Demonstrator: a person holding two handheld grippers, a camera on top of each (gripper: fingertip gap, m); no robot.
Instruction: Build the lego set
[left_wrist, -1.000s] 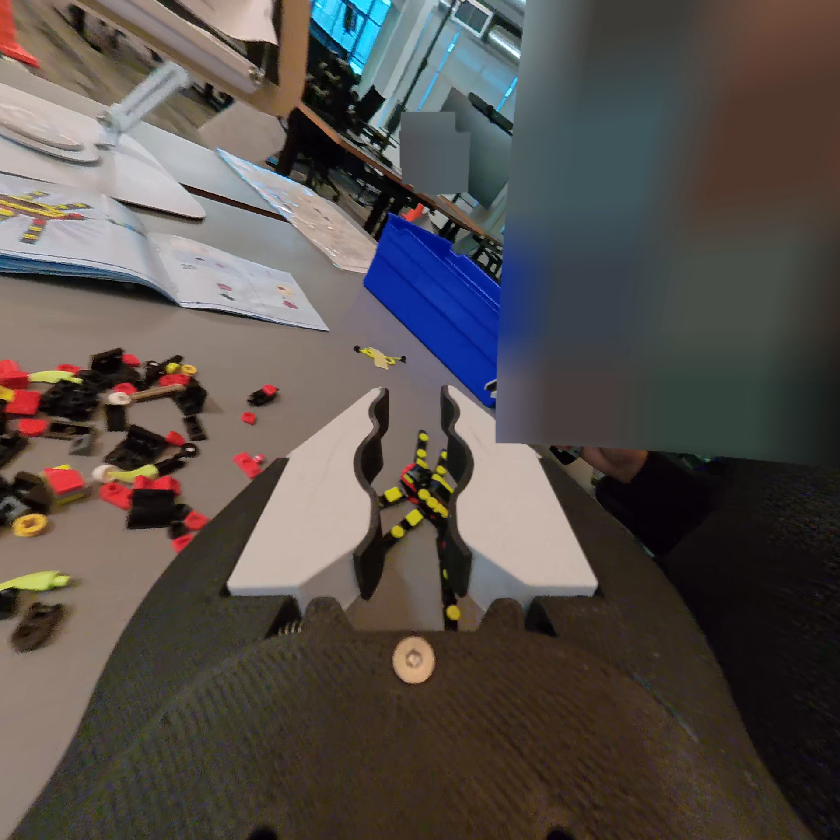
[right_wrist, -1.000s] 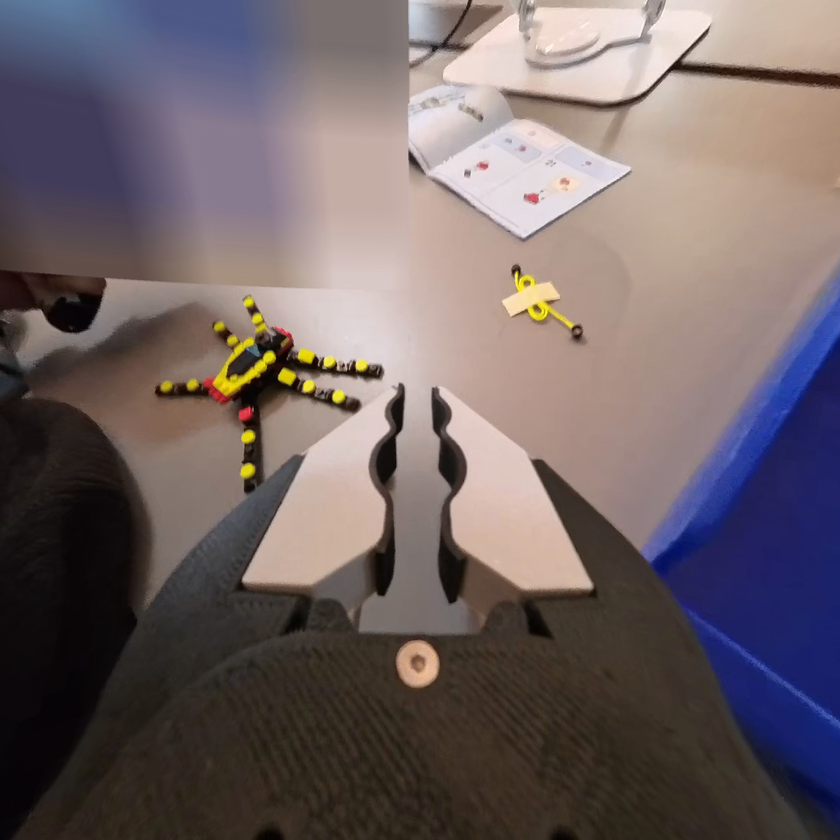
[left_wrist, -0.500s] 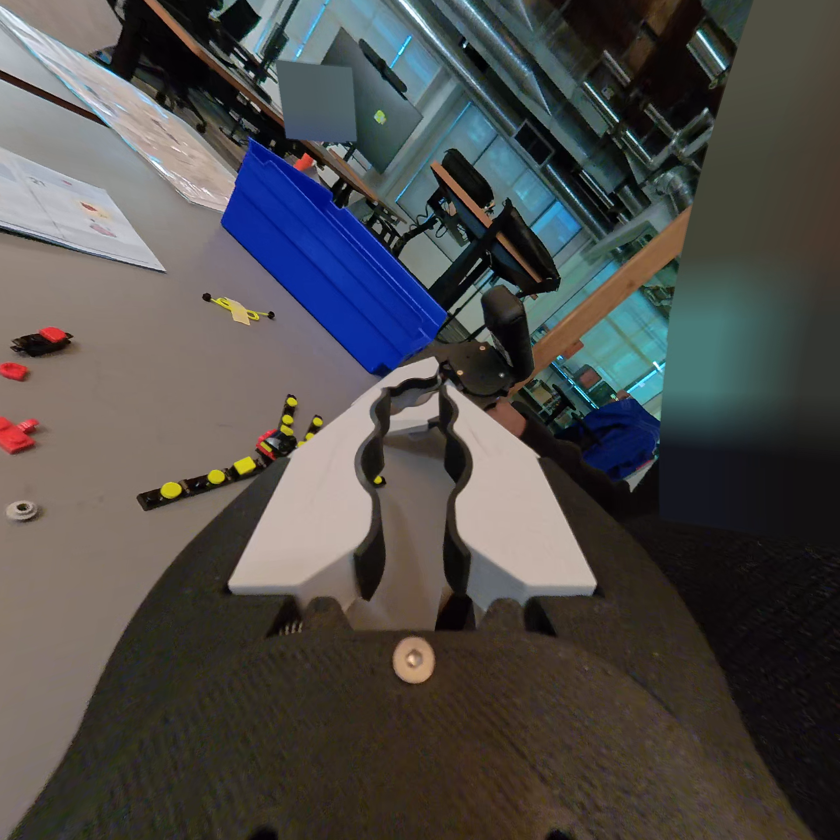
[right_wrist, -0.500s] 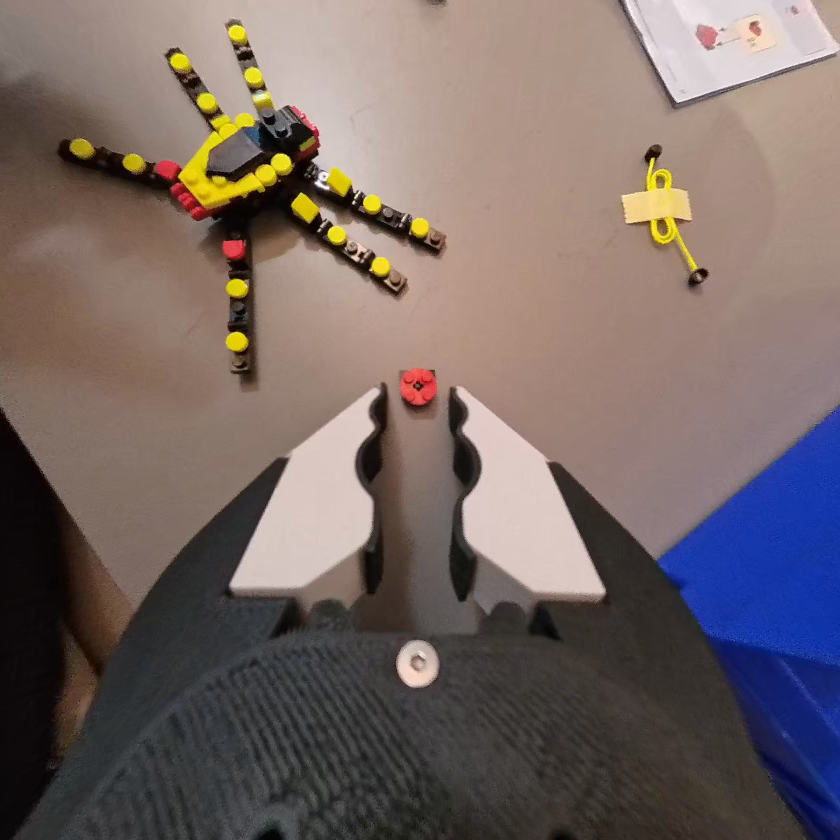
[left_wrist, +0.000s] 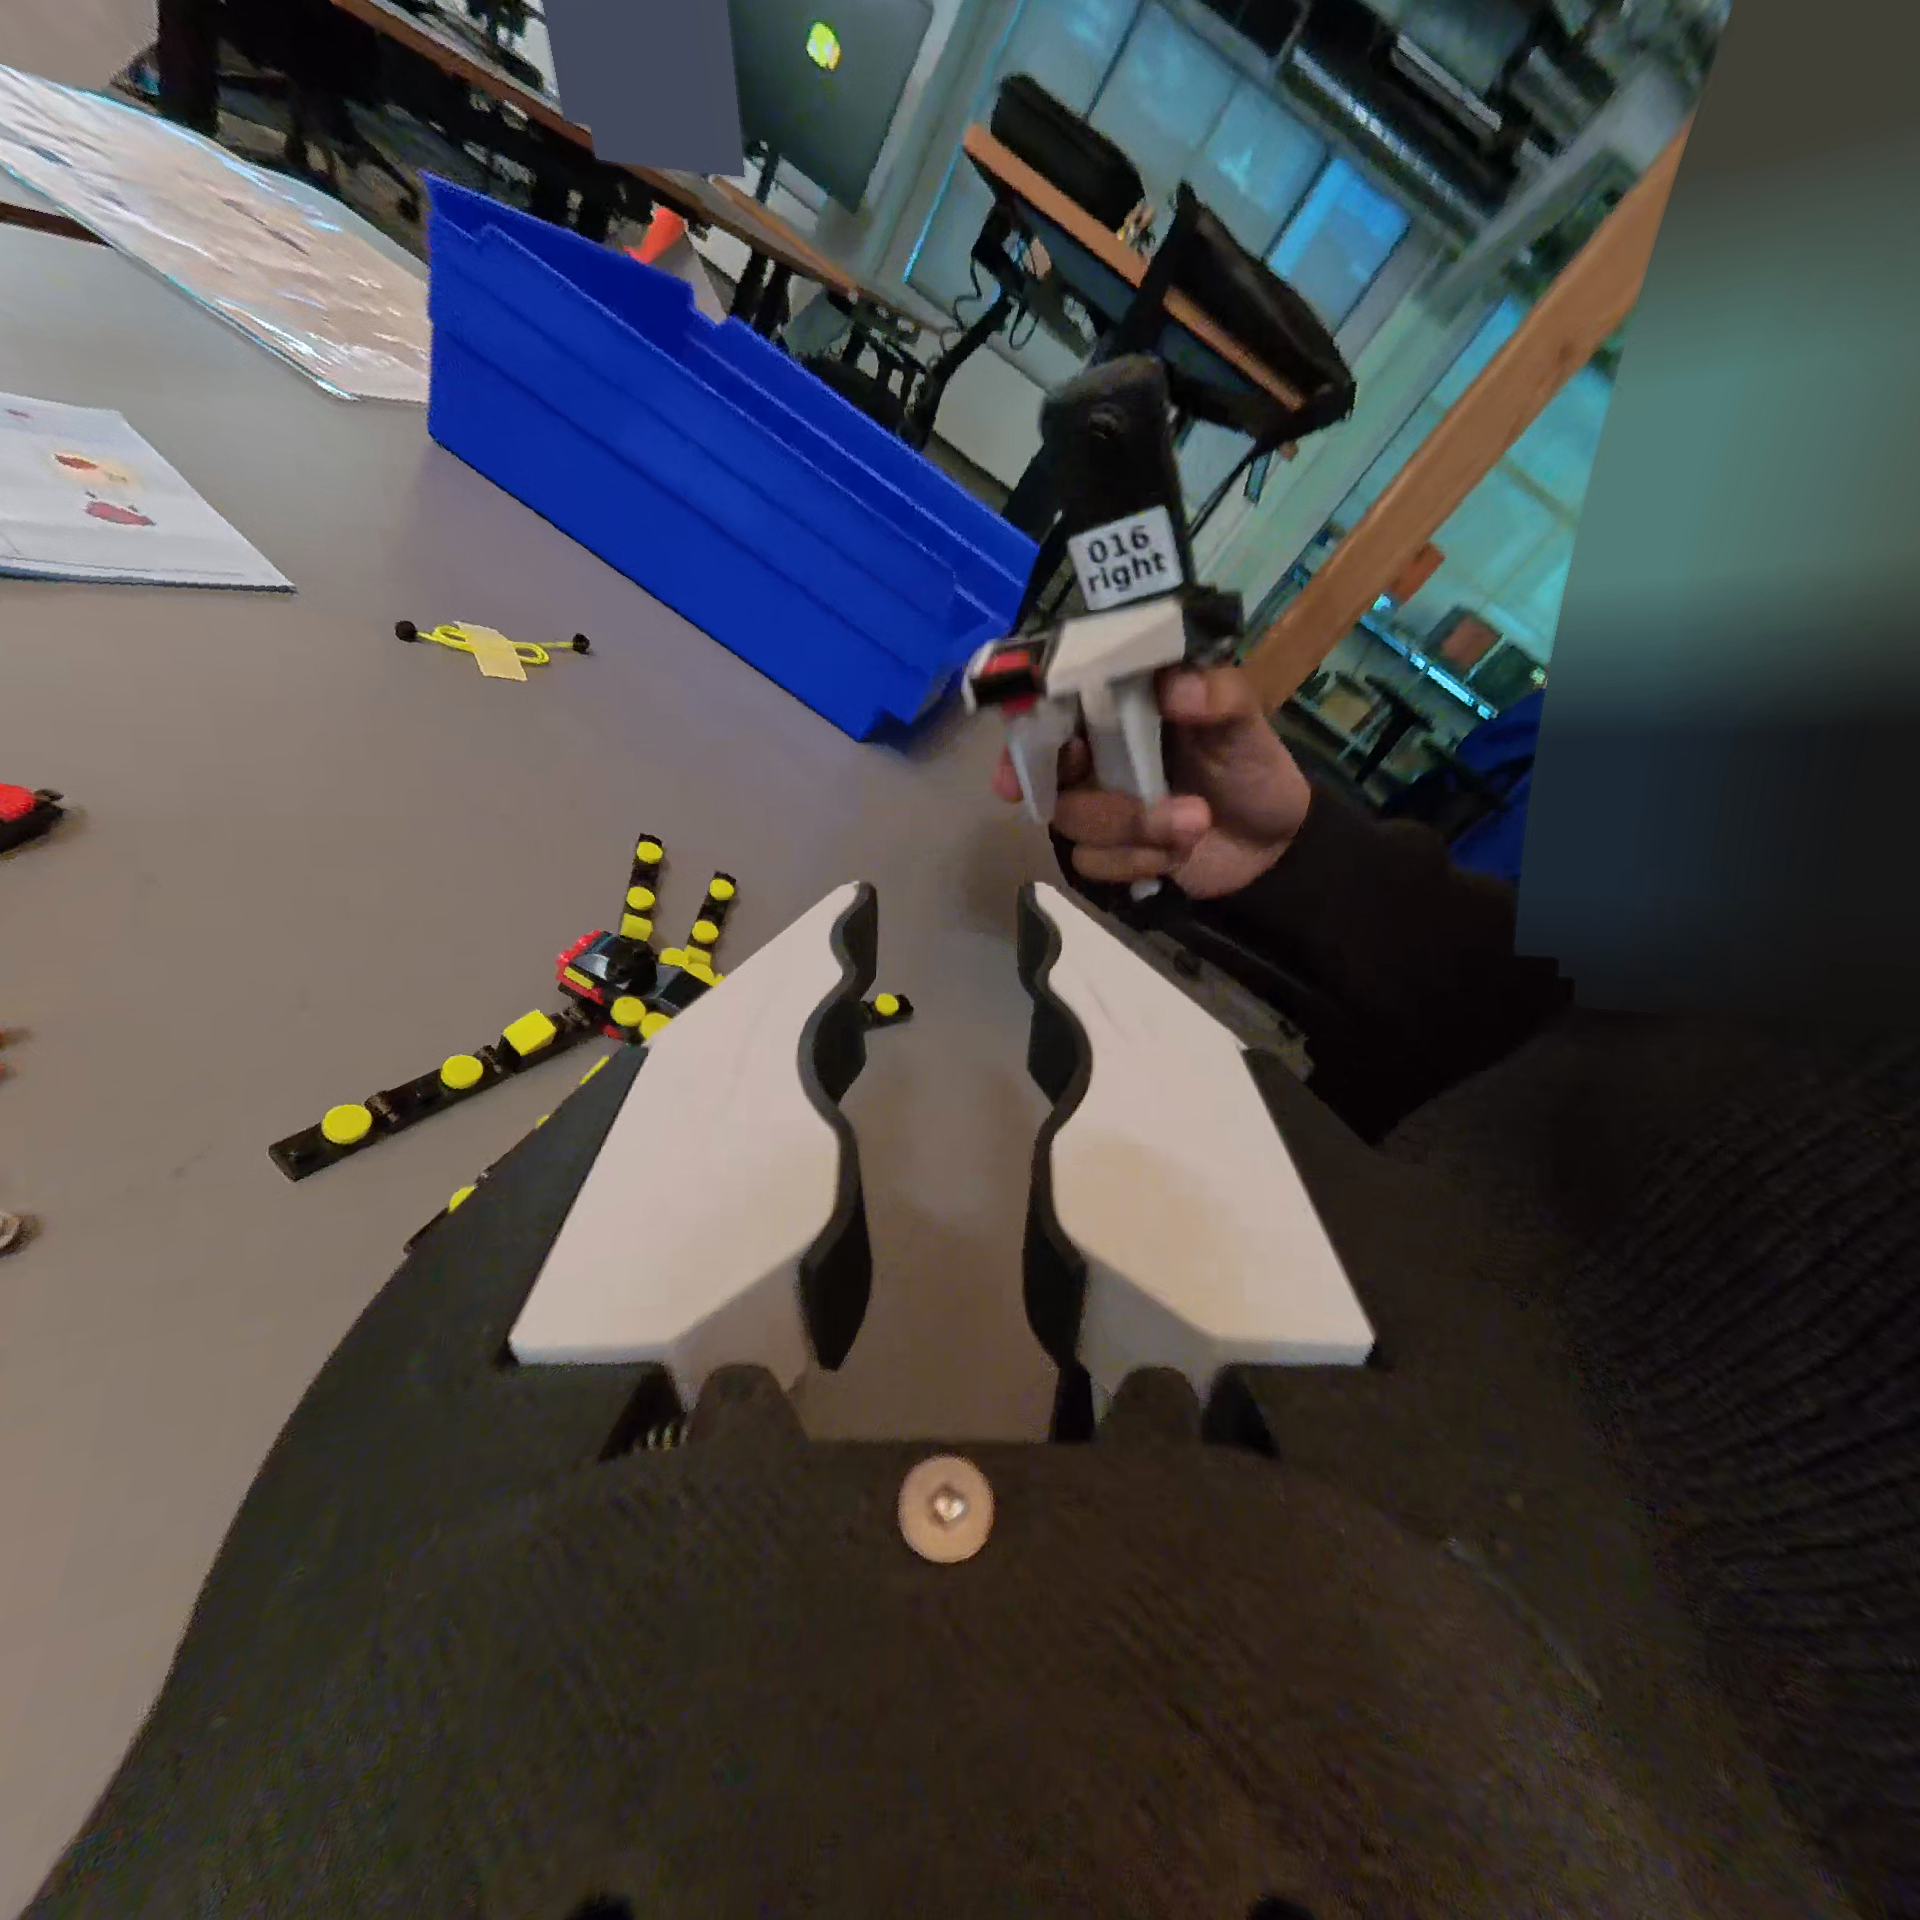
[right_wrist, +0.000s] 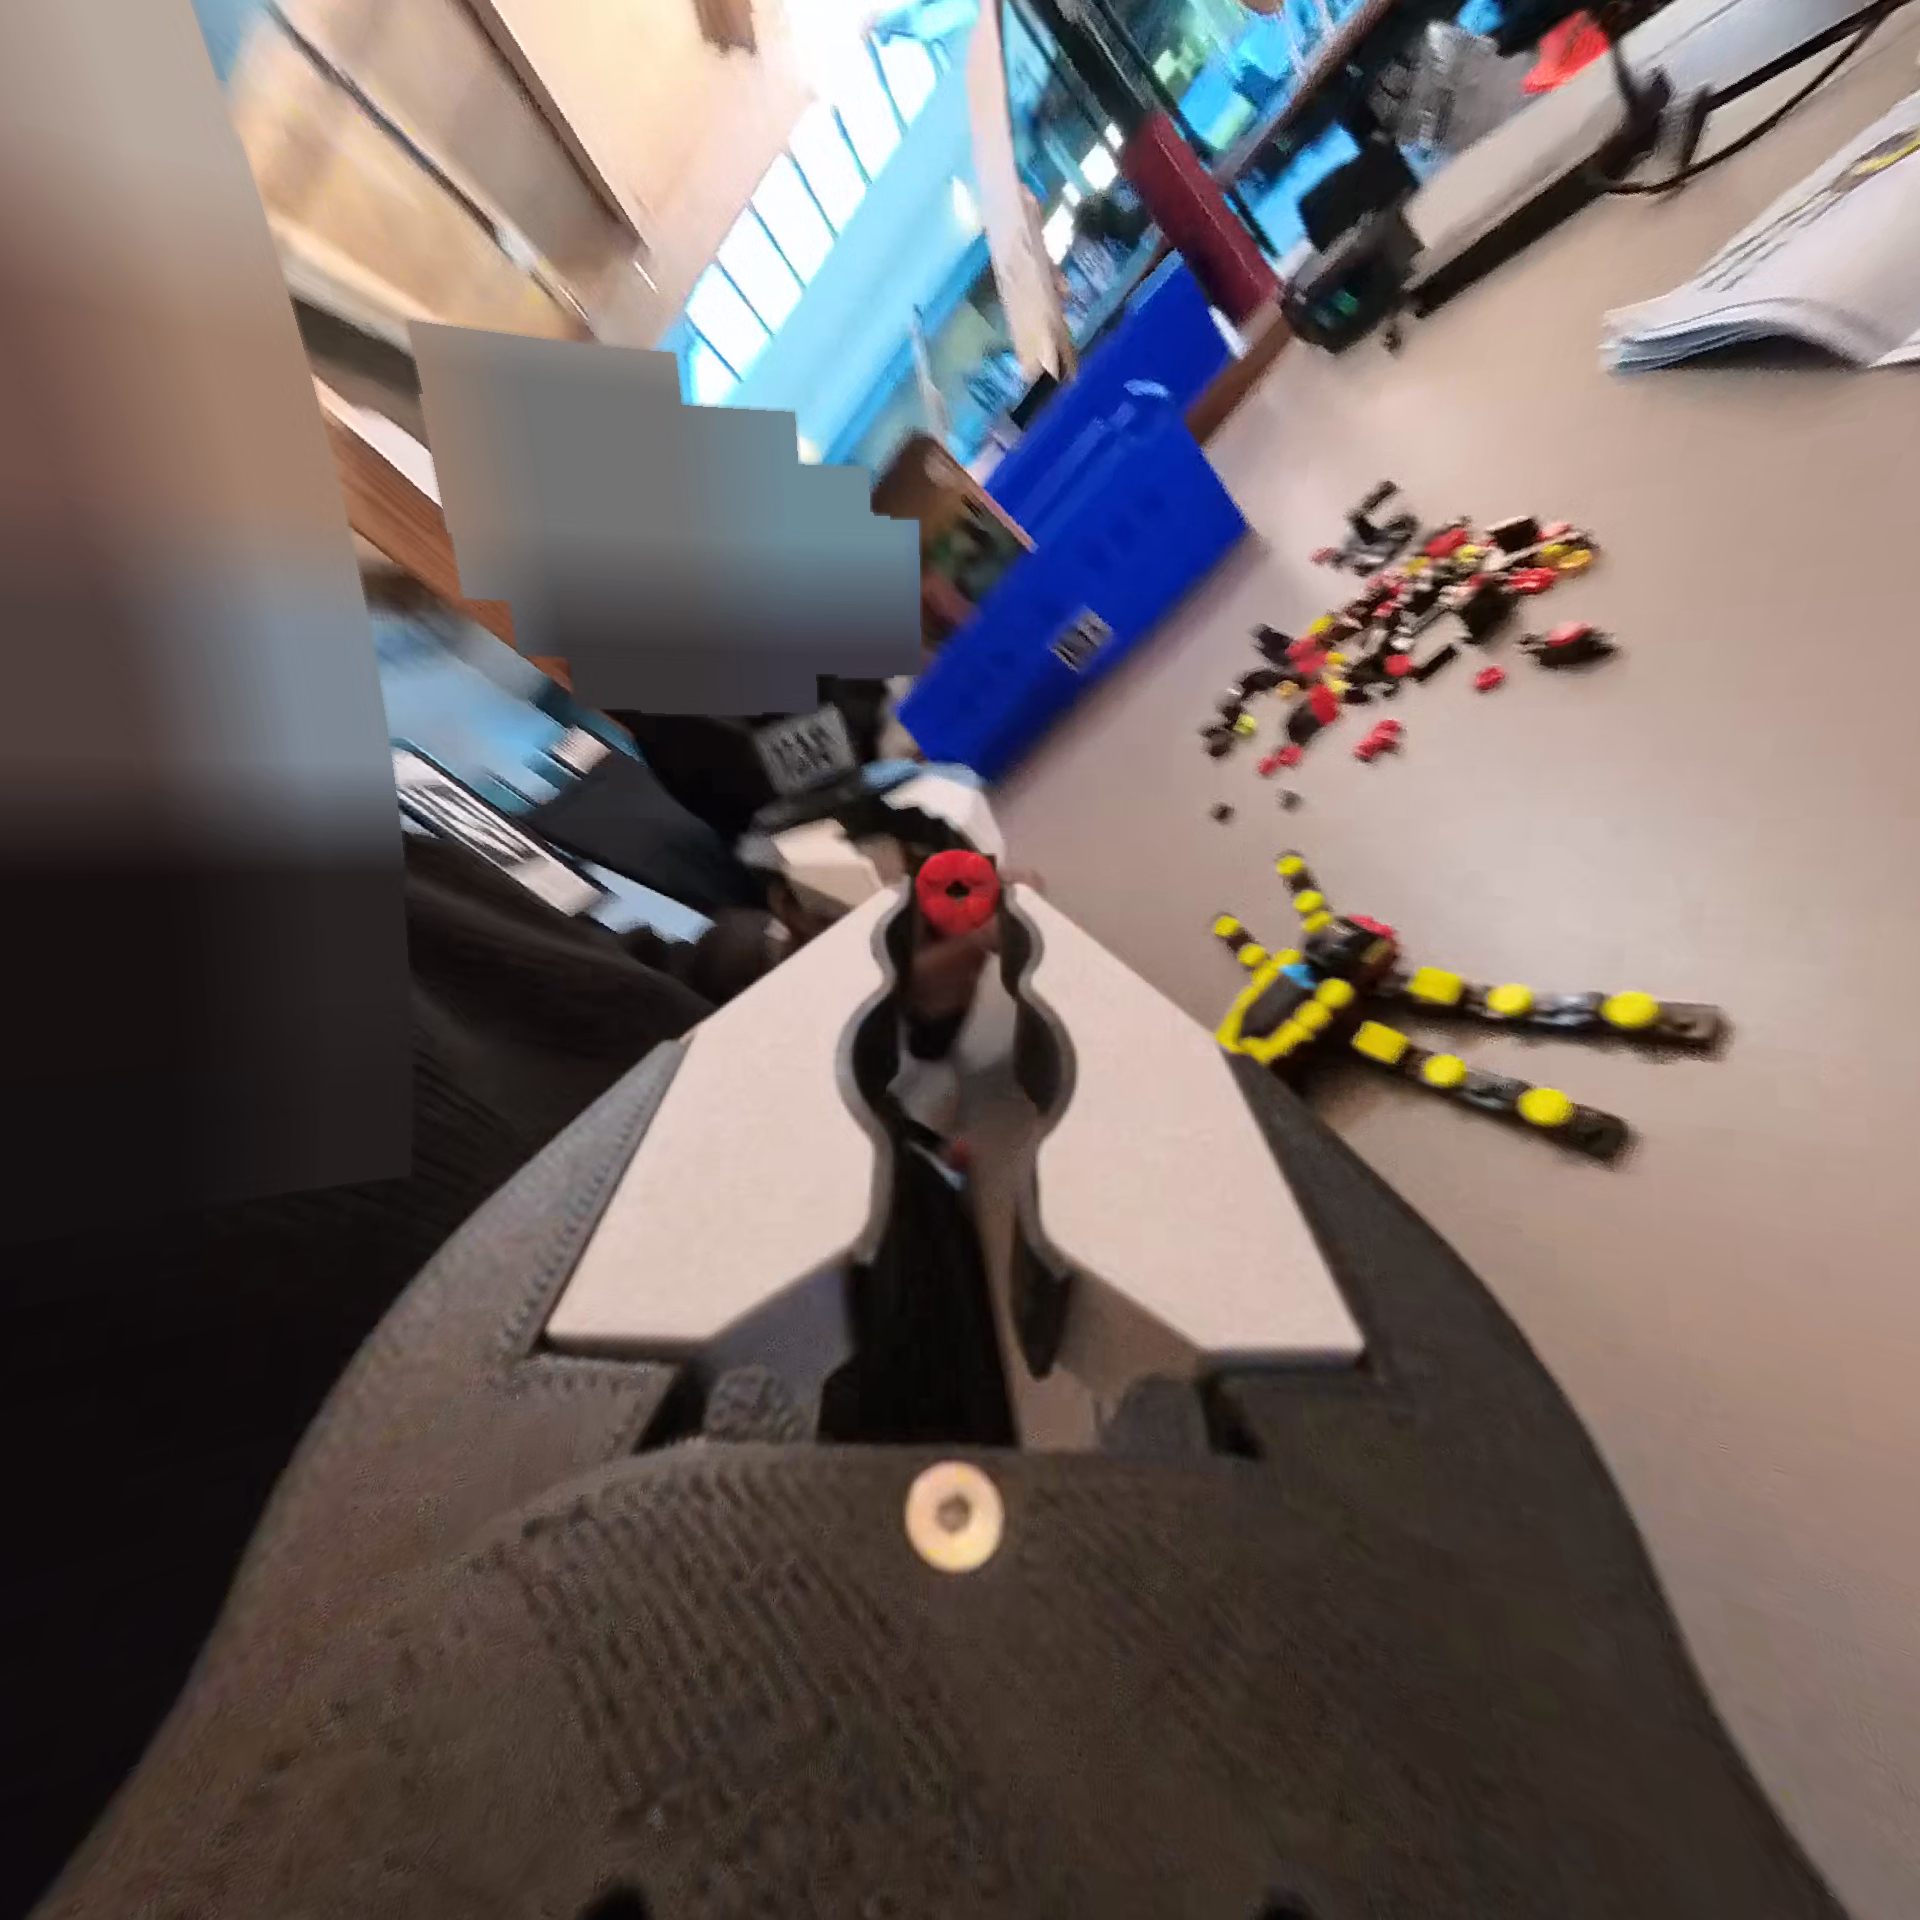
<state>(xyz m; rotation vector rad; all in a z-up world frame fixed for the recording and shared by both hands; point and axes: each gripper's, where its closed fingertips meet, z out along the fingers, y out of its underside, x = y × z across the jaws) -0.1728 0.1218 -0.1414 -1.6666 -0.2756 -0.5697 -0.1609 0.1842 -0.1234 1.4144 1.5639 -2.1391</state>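
A black and yellow lego spider model (left_wrist: 623, 977) with a red end lies on the grey table (left_wrist: 312, 831), just left of my left gripper (left_wrist: 945, 904), which is open and empty above the table. My right gripper (right_wrist: 956, 906) is shut on a small red round lego piece (right_wrist: 956, 888) and holds it up in the air. In the left wrist view the right gripper (left_wrist: 1003, 675) is held in a hand, to the right of and beyond the left fingertips, with the red piece (left_wrist: 1006, 661) at its tips. The model (right_wrist: 1340, 987) lies to the right in the right wrist view.
A blue bin (left_wrist: 727, 478) stands behind the model. A yellow string with tape (left_wrist: 488, 649) lies in front of it. An open instruction booklet (left_wrist: 104, 499) is at the left. A pile of loose red, black and yellow pieces (right_wrist: 1403, 613) lies beyond the model. The grippers' ends are close to 8 cm from one another.
My right gripper closed on the red round piece that lay on the table and lifted it, tilting up. My left gripper swung right, from the loose pile towards the right gripper.
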